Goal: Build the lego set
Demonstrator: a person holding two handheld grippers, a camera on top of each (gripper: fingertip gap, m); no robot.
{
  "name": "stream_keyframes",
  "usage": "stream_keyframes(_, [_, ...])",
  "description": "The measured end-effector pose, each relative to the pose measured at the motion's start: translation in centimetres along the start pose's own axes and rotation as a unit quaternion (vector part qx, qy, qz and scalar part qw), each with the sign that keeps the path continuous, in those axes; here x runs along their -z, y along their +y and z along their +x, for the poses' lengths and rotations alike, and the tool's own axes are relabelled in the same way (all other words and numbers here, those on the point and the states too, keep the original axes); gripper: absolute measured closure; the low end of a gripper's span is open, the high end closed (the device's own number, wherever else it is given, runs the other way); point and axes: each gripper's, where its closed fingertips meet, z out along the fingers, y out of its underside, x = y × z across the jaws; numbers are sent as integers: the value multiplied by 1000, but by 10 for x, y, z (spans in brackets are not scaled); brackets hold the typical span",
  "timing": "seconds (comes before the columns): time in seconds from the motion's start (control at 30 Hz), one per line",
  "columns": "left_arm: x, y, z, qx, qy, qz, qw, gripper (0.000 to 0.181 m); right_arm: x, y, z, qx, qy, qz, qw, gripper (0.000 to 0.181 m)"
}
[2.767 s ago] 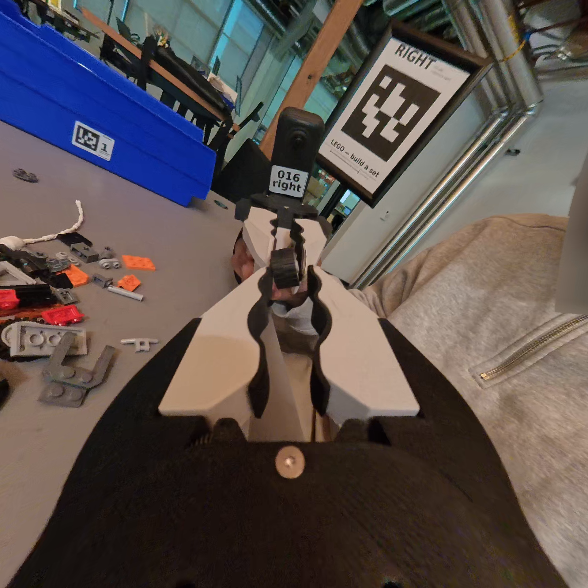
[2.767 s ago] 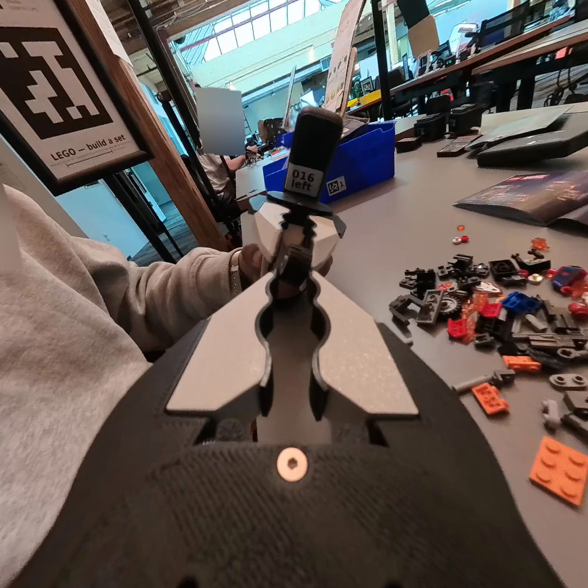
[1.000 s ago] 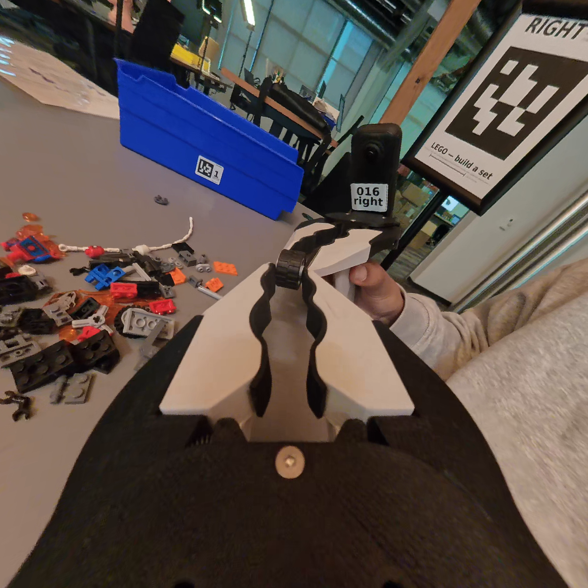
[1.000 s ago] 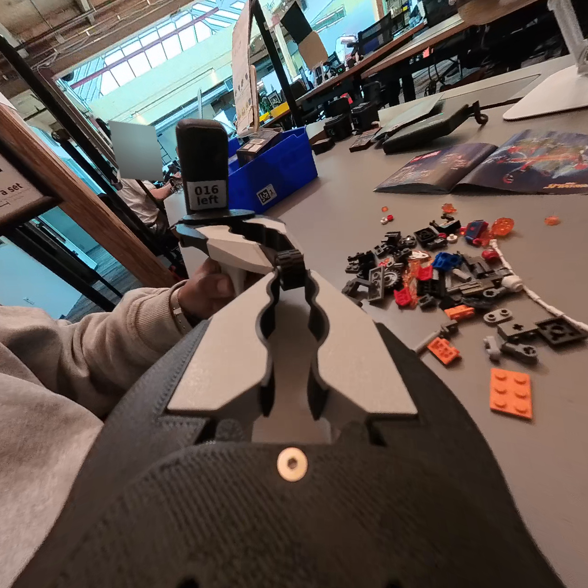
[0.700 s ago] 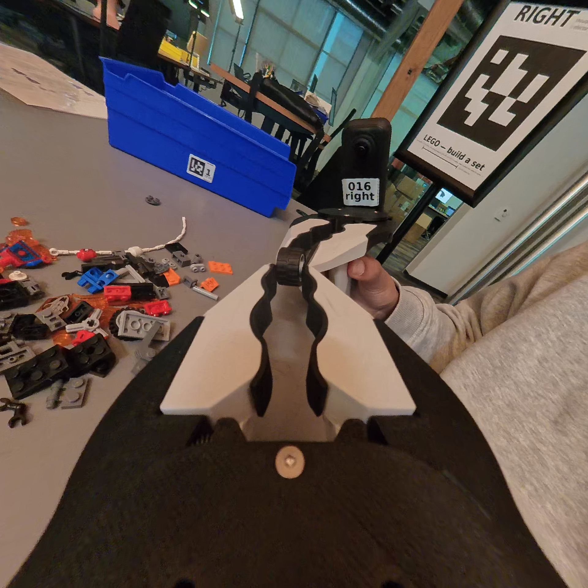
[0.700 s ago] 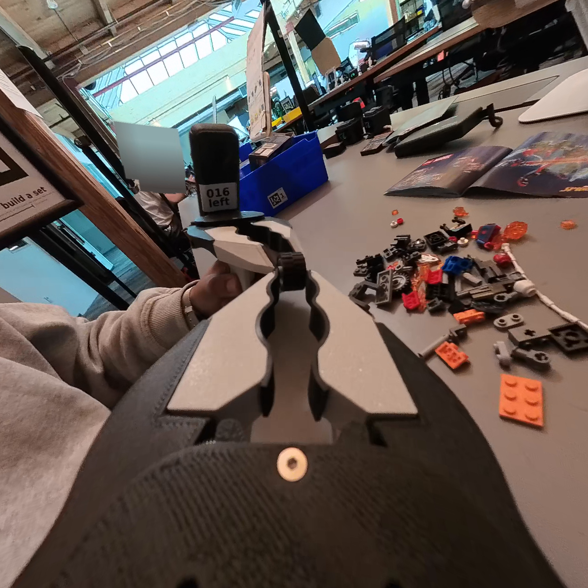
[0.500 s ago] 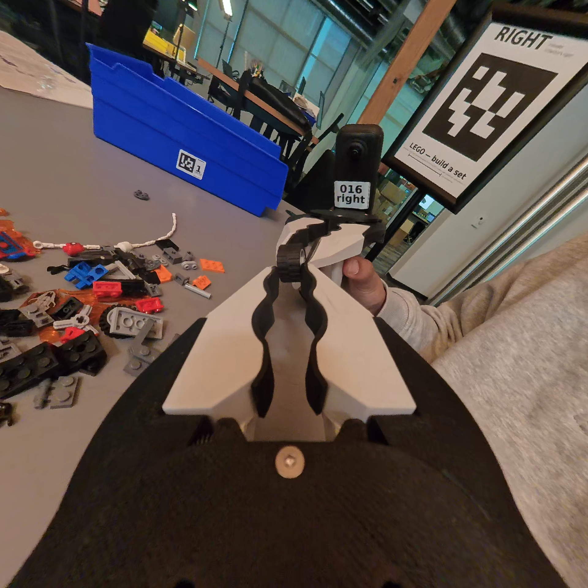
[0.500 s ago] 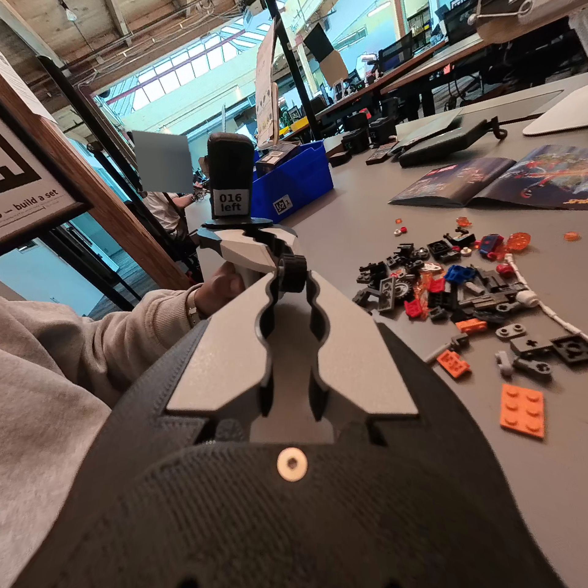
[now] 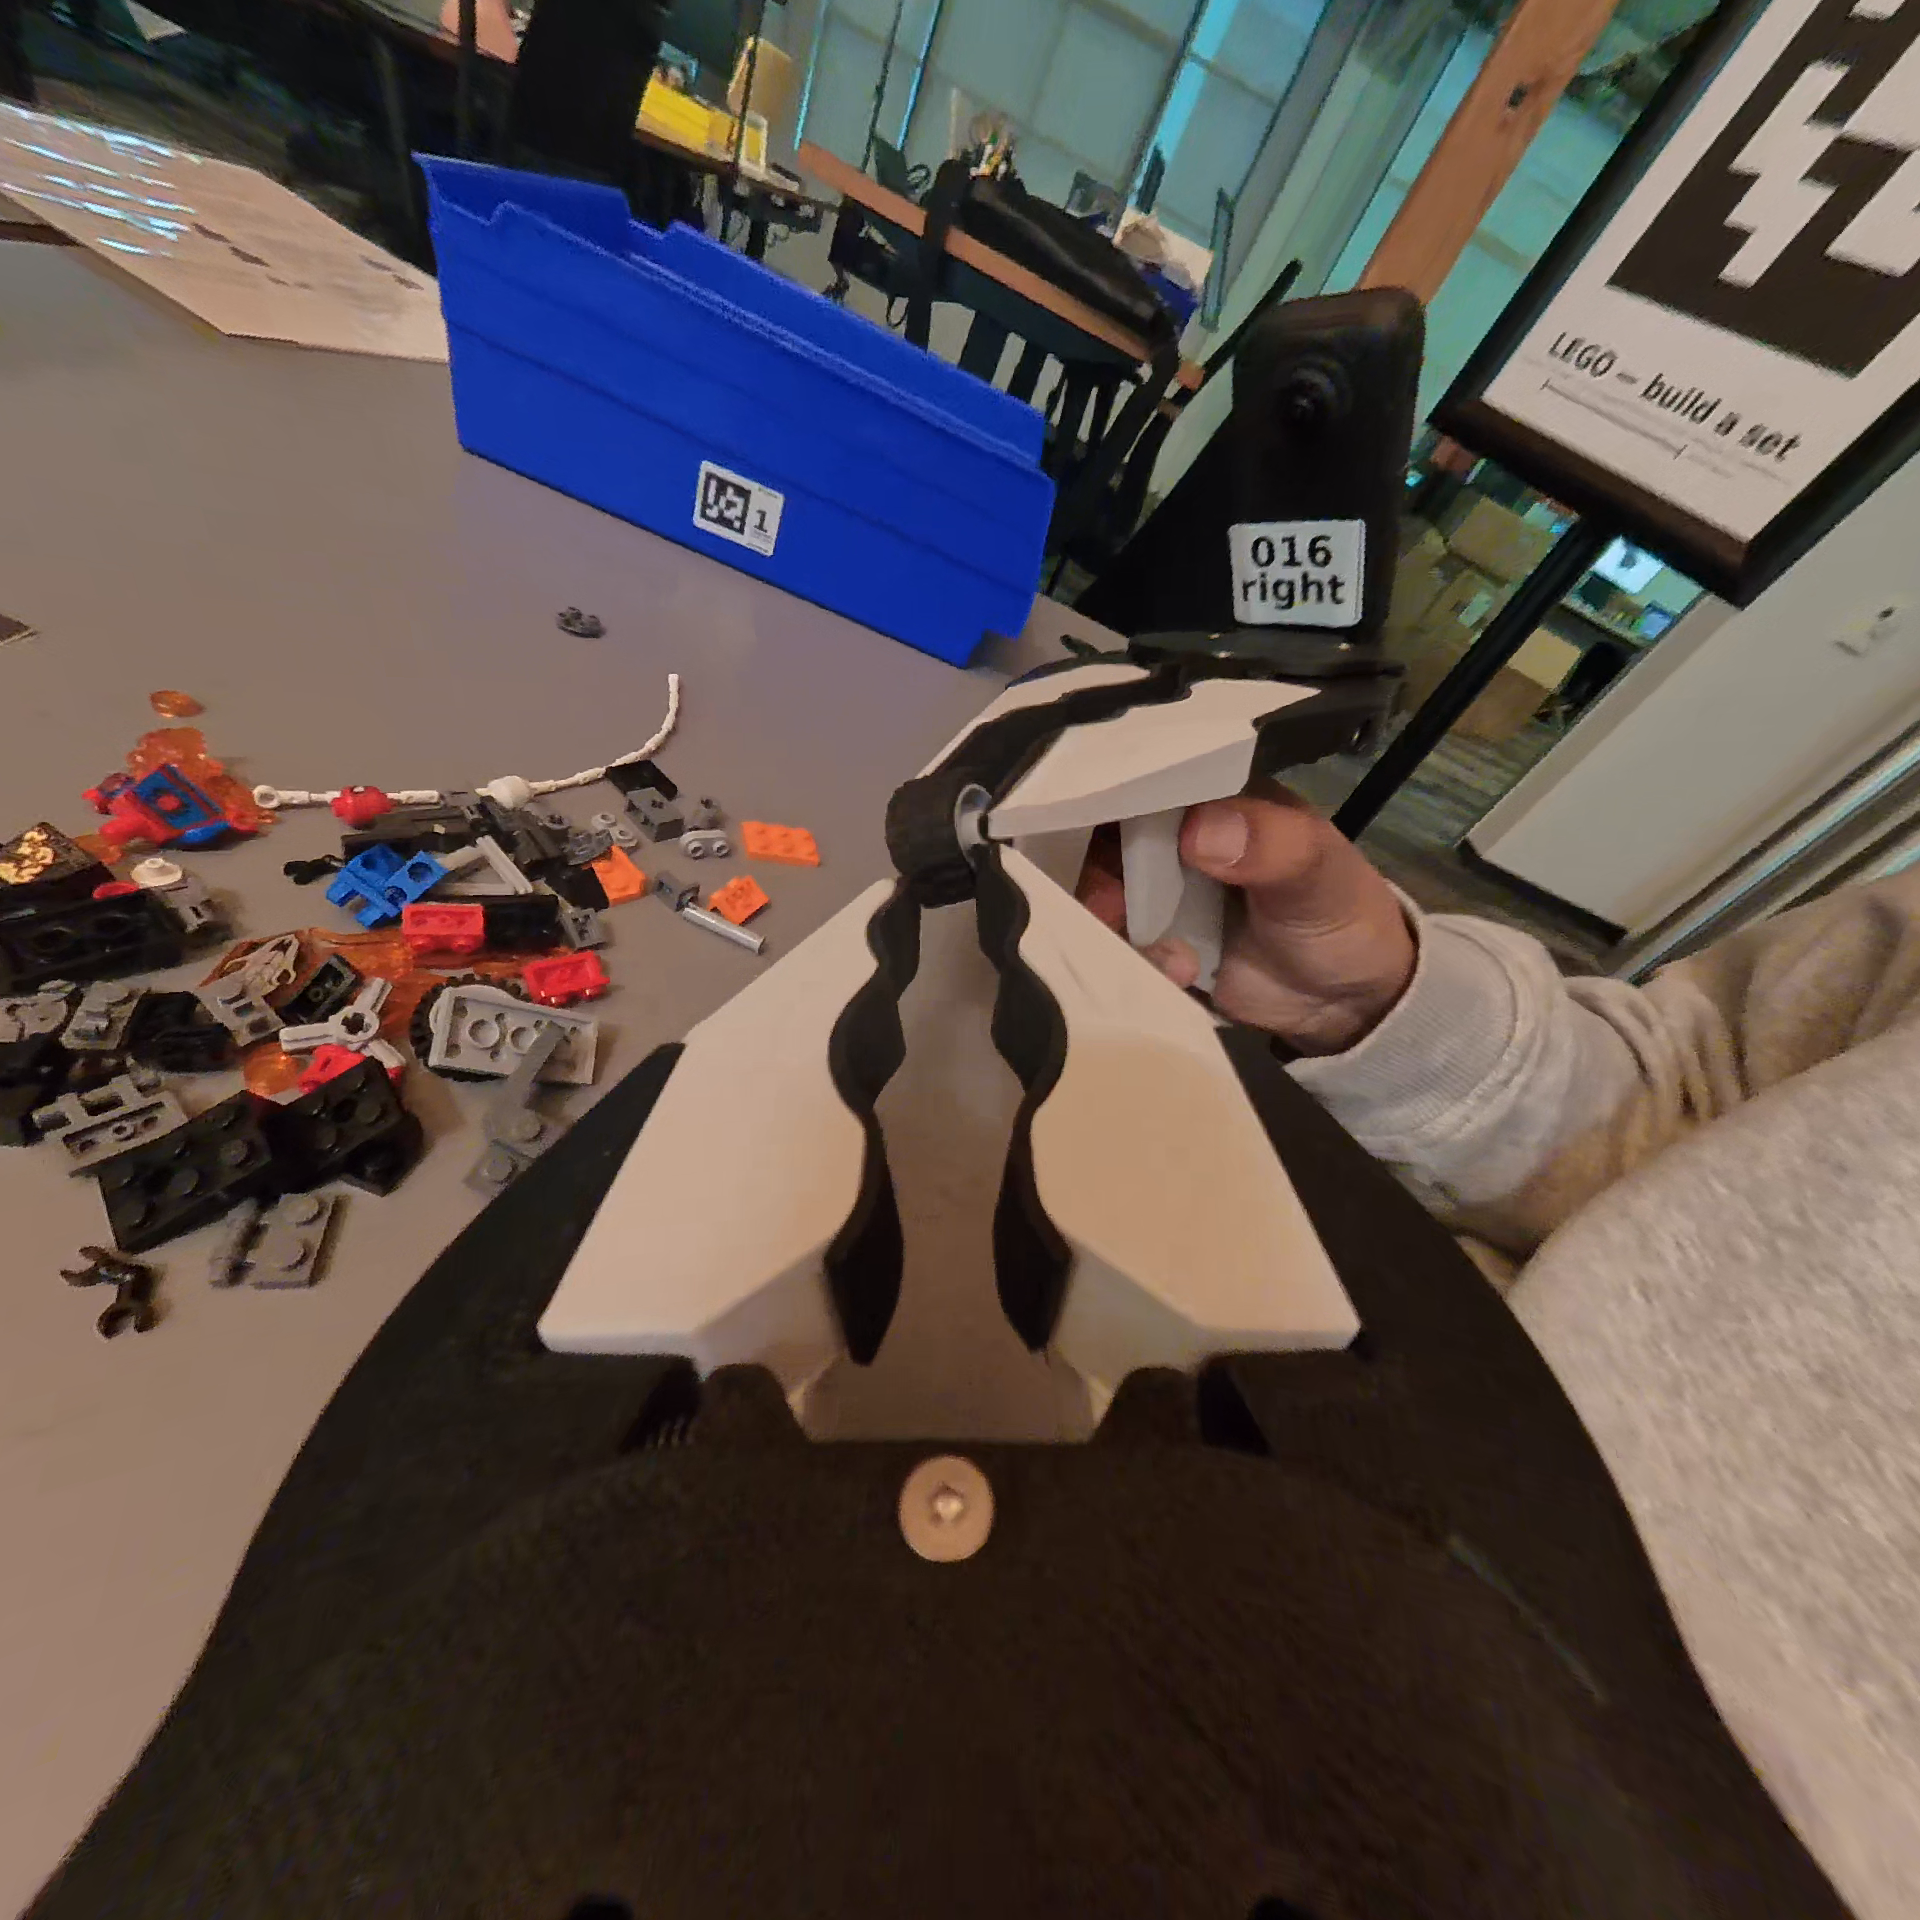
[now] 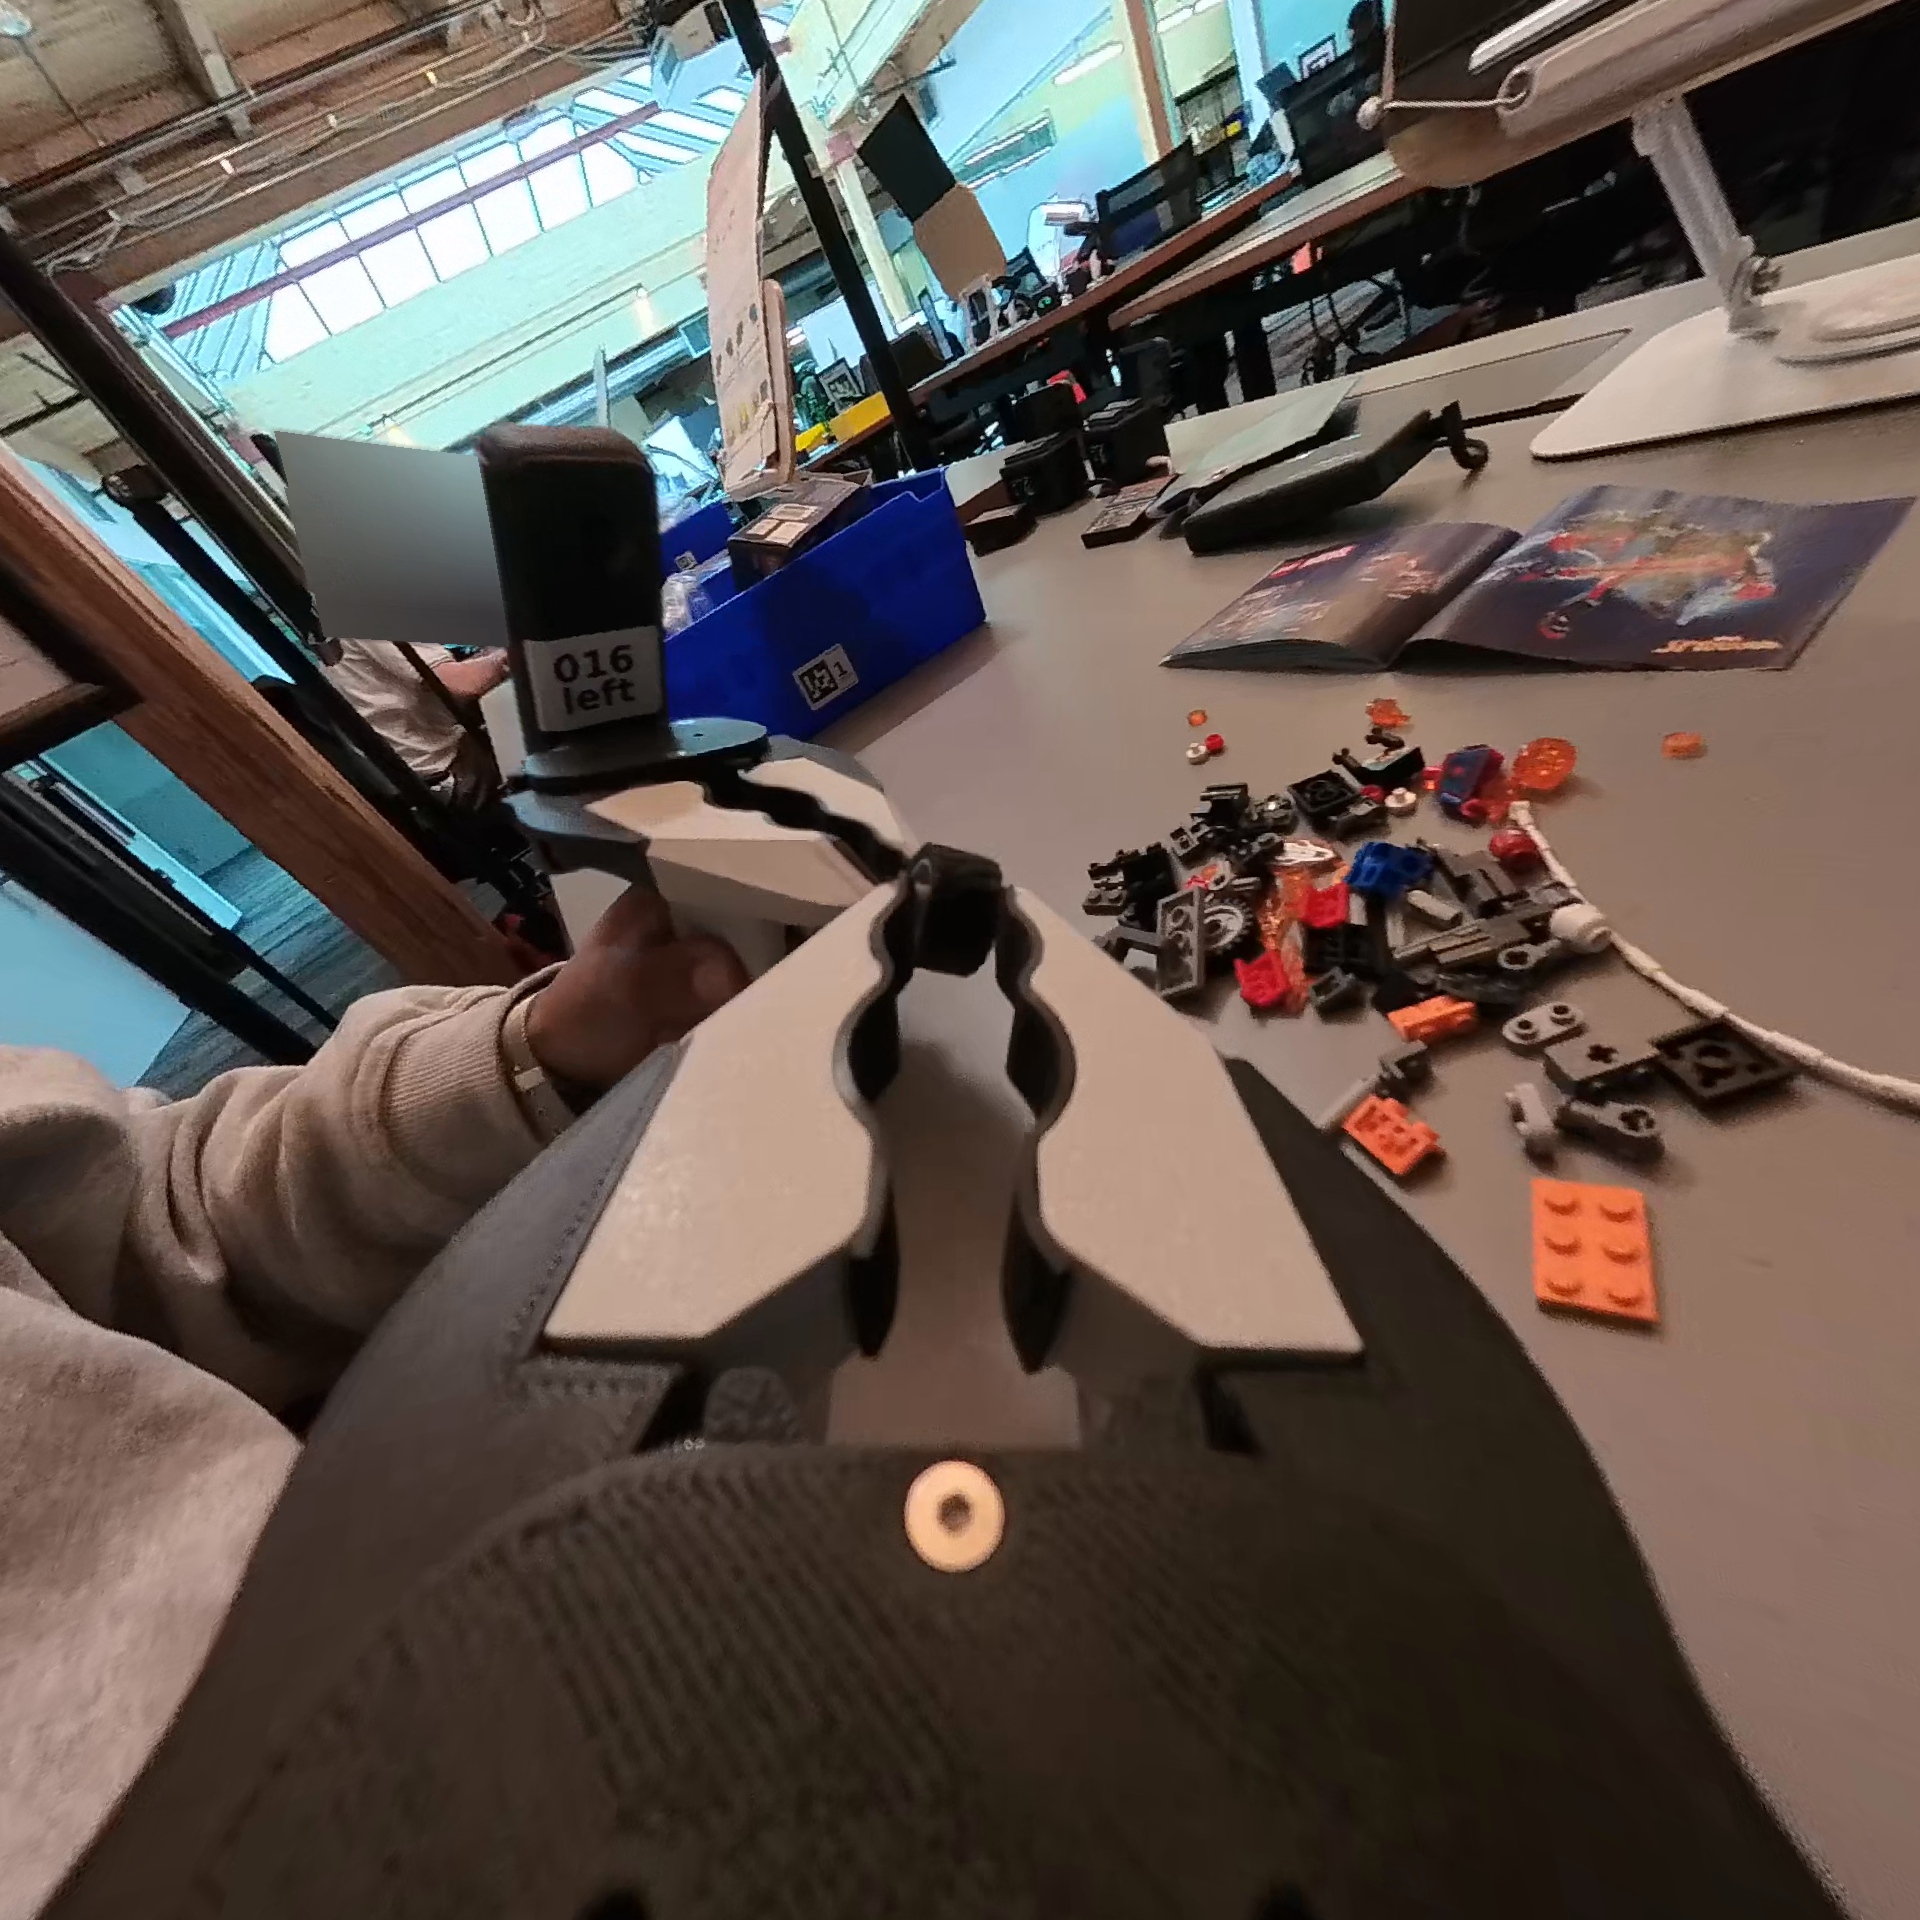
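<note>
Left wrist view, left to right. A pile of toy bricks [image 9: 343,966] is lying on the grey table [image 9: 312,582], well to the left of your jaws. A white cord [image 9: 644,743] is trailing along the pile's far edge. A blue bin [image 9: 644,343] is sitting beyond the pile, up and left of the fingertips.

You are clamping the left gripper [image 9: 943,896] on a small black wheel [image 9: 930,847], which is sitting right at the tips, raised above the table. The other tool is meeting the wheel from the upper right, its tips touching the wheel too. Your hand [image 9: 1299,935] is squeezing its trigger just right of the jaws. A framed sign [image 9: 1714,312] is standing farther right.

Right wrist view, left to right. Your beige sleeve [image 10: 260,1143] is filling the space left of the jaws.

You are pinching the right gripper [image 10: 954,930] on the same wheel at its tips, jaws nearly closed around it. The brick pile is spreading right of the jaws. An orange plate [image 10: 1595,1252] is lying apart from it, nearer you. An open booklet [image 10: 1507,592] is resting beyond, to the far right.
</note>
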Motion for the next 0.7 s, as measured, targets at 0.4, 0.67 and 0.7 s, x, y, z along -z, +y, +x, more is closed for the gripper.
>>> stream_keyframes(0.4, [-4, 4, -9, 37, -22, -8, 999, 170, 1, 9, 9, -15, 17, -38, 999, 168])
stream_keyframes(0.67, [-3, 2, -15, 40, -48, 0, 998, 172, -2, 15, 13, 21, 51, -57, 997, 168])
stream_keyframes(0.7, [-4, 3, -15, 38, -52, -2, 998, 172, -2, 15, 14, 21, 55, -59, 997, 168])
